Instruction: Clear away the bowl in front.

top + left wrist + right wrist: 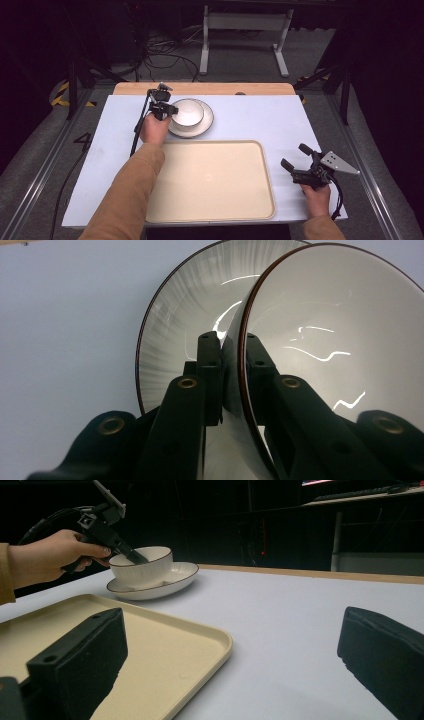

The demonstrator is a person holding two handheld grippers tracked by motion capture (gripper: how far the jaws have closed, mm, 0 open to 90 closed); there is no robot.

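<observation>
At the far left of the white table (250, 120), a white bowl (188, 112) with a dark rim sits in a matching shallow plate (206, 125), just beyond the far left corner of the cream tray (215, 185). Reaching over from the left, the left gripper (167, 109) has its jaws clamped on the bowl's near wall, one jaw inside the bowl and one outside, with the rim pinched between them; the left gripper view shows the pads pressed against both faces of the wall. On the table's right edge, beside the tray and well apart from the bowl, the right gripper (295, 157) rests in the person's hand with its jaws spread wide and nothing between them.
</observation>
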